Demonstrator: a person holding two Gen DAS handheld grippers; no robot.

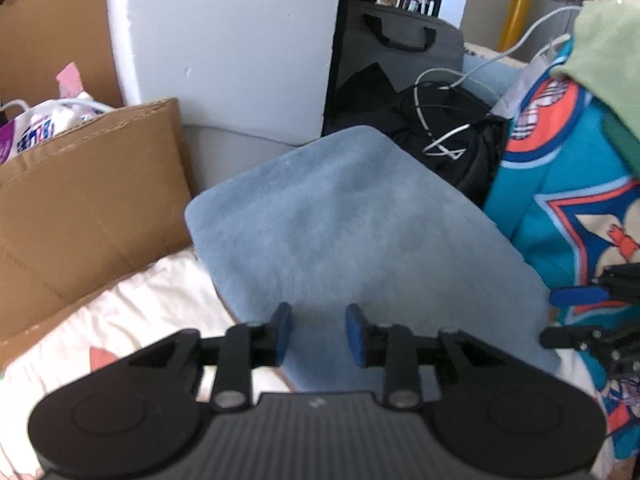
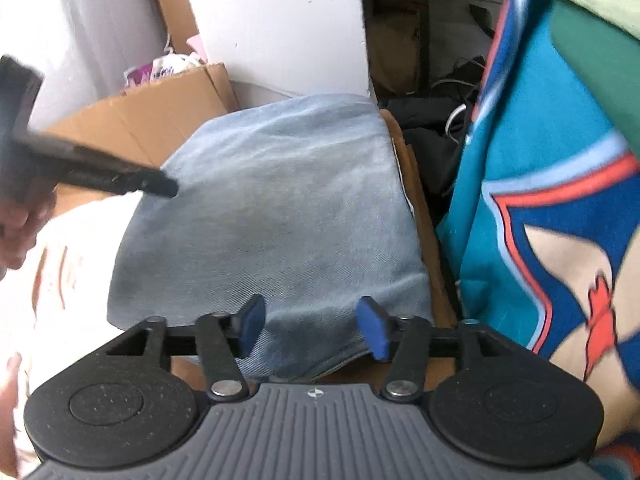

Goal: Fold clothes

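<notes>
Left wrist view shows my left hand-held gripper [image 1: 318, 334] with its two blue pads [image 1: 282, 332] apart and nothing between them. It hangs just over the near edge of the folded blue jeans [image 1: 360, 232]. The jeans lie flat in a neat, thick block on a white bed sheet [image 1: 132, 312] with pink marks on it. A brown cardboard box [image 1: 88, 200] stands against the left side of the bed, touching the sheet, and a plastic bag [image 1: 44, 124] sits inside it. Behind the jeans there is a white wall panel [image 1: 232, 40]. To the right of that lies a black bag [image 1: 452, 140] with a white cable [image 1: 444, 80] looped on top of it. A bright teal blanket [image 1: 560, 200] with orange and blue shapes hangs just beside the right edge of the jeans, and a light green cloth [image 1: 604, 56] lies over its top. My right hand-held gripper [image 1: 580, 316] peeks in at the right edge of this view.

From the right wrist view, my right hand-held gripper [image 2: 312, 330] is also wide, and its pads hold nothing. It is over the near right corner of the jeans [image 2: 280, 208]. My left hand-held gripper [image 2: 120, 176] reaches in from the left, with its tip over the far left part of the jeans, and my hand [image 2: 20, 228] grips it. I cannot tell if that tip touches the cloth. The teal blanket [image 2: 540, 140] fills the right side.
</notes>
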